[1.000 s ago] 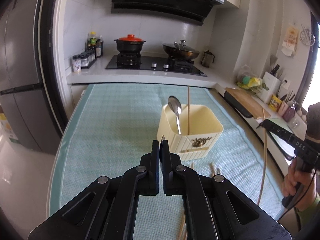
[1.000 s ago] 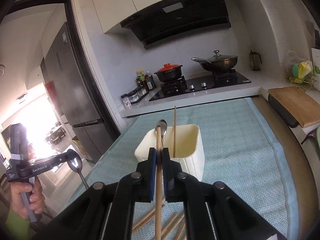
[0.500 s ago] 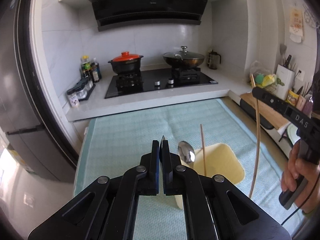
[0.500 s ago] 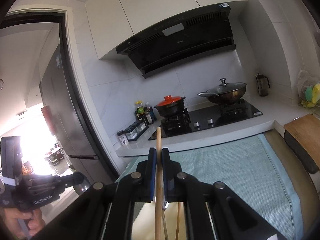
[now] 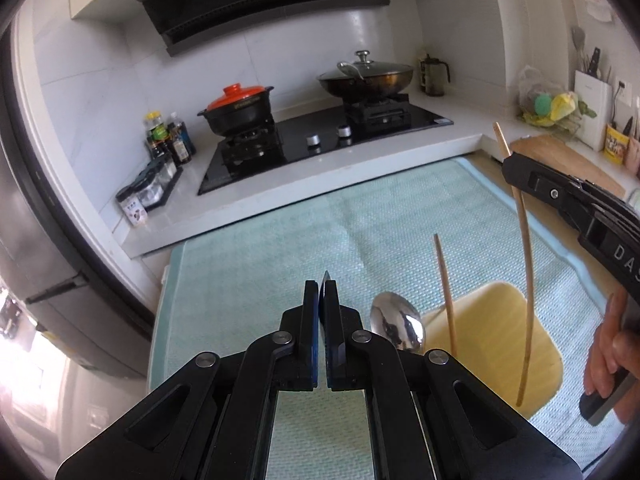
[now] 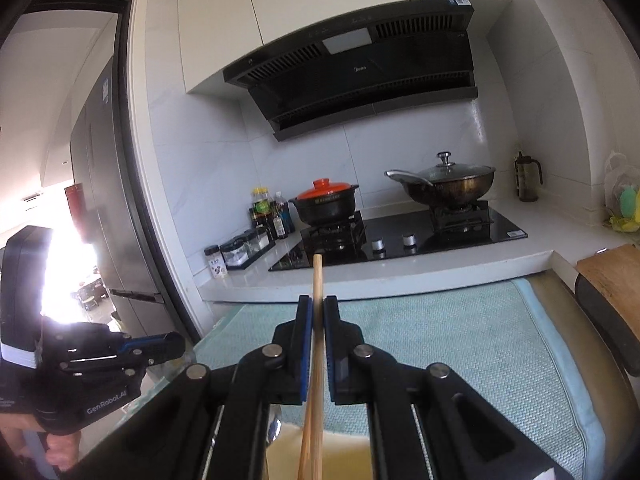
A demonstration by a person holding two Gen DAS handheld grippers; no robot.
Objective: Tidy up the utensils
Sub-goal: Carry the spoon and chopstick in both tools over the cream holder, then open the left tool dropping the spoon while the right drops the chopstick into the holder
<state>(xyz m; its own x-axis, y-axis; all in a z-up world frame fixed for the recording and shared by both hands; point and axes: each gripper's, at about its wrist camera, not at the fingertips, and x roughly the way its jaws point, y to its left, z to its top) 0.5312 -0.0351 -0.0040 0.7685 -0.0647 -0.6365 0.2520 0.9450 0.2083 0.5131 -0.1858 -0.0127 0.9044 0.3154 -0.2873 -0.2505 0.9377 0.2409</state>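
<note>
My right gripper [image 6: 316,312] clamps a chopstick [image 5: 524,256] upright above the yellow holder [image 5: 536,344]; lower it straight in before releasing; left gripper [image 5: 322,300] shut, apparently empty.

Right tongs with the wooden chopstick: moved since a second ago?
Yes. The right tongs now hold the thin wooden chopstick over the pale yellow plastic holder, not beside it.

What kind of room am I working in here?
A home kitchen, most likely. A gas hob carries a red-lidded clay pot and a lidded wok beneath a black range hood, and a tall fridge stands to the left.
</note>
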